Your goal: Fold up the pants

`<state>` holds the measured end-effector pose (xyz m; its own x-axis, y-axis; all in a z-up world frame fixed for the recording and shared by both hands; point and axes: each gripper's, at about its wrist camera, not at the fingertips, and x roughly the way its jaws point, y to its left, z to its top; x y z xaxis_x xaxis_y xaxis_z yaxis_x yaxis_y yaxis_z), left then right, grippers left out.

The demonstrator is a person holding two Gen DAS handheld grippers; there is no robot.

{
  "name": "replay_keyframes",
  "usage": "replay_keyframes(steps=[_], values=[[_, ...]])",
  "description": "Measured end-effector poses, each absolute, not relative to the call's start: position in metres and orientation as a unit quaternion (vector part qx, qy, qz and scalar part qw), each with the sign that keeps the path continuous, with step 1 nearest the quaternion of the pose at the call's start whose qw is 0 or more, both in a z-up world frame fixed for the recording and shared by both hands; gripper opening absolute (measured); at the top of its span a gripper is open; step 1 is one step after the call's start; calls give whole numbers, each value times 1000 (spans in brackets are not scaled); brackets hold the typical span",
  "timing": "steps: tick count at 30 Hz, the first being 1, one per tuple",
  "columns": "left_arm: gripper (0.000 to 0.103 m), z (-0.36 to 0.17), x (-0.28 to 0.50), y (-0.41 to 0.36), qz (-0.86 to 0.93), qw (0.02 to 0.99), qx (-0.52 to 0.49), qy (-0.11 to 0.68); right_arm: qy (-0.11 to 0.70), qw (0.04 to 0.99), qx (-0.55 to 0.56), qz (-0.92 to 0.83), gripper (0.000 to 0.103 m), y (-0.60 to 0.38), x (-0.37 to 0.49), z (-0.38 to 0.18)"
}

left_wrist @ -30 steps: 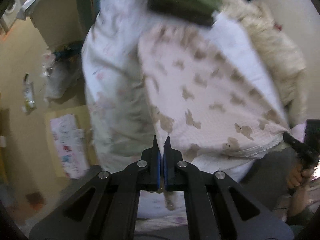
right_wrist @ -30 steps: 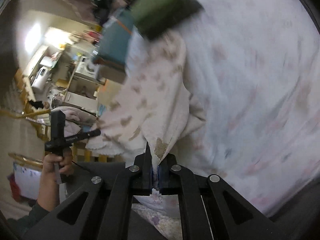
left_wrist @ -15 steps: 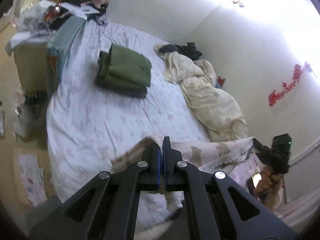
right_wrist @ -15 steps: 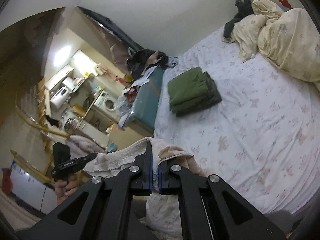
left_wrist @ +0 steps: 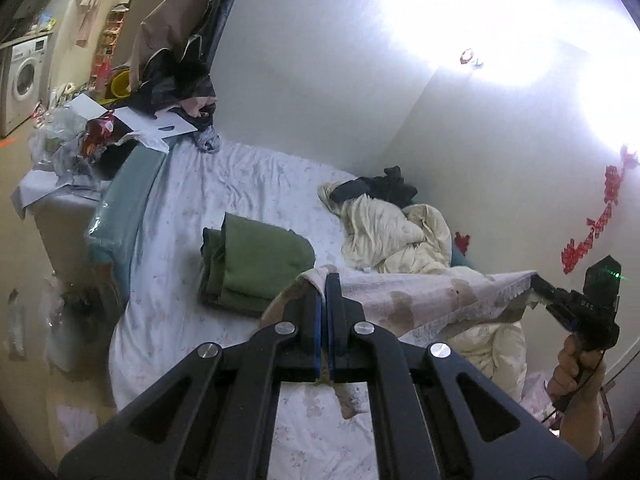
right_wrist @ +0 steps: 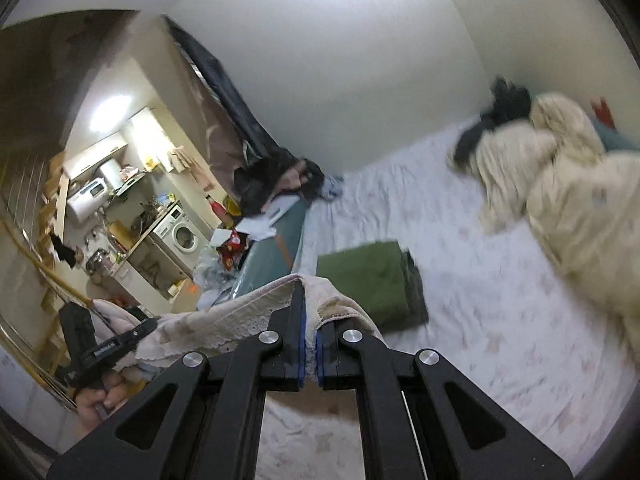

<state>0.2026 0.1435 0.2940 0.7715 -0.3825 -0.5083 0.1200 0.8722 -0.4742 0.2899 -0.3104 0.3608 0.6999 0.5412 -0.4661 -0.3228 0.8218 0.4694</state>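
Two grippers show: the left gripper and the right gripper, each held by one hand, so two hands, the right hand and the left hand. One pair of pale printed pants is in view (stretched between both grippers). One bed carries one folded green stack, which looks like at least two garments, though the exact count is unclear. There is one cream quilt, one dark garment and one washing machine. The items in the clutter pile are too jumbled to count.
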Motion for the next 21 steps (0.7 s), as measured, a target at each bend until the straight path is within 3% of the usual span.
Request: replay_keyframes(steps=[4,6,14,17,21], values=[[0,244,180,139,-146,888,-214,379,364,882,181,238,3,-314,262,313],[0,193,155,133,-145,871,-201,424,399,869,174,234,3,-317,241,270],[0,-45,91,122,-74,724,-202,655,630,724,219,172,3,-336,155,8],[0,-97,80,117,-39,697,-163,697,686,682,215,137,3,-337,137,-62],[0,-111,83,119,-26,686,-149,712,707,666,205,119,3,-337,130,-83]])
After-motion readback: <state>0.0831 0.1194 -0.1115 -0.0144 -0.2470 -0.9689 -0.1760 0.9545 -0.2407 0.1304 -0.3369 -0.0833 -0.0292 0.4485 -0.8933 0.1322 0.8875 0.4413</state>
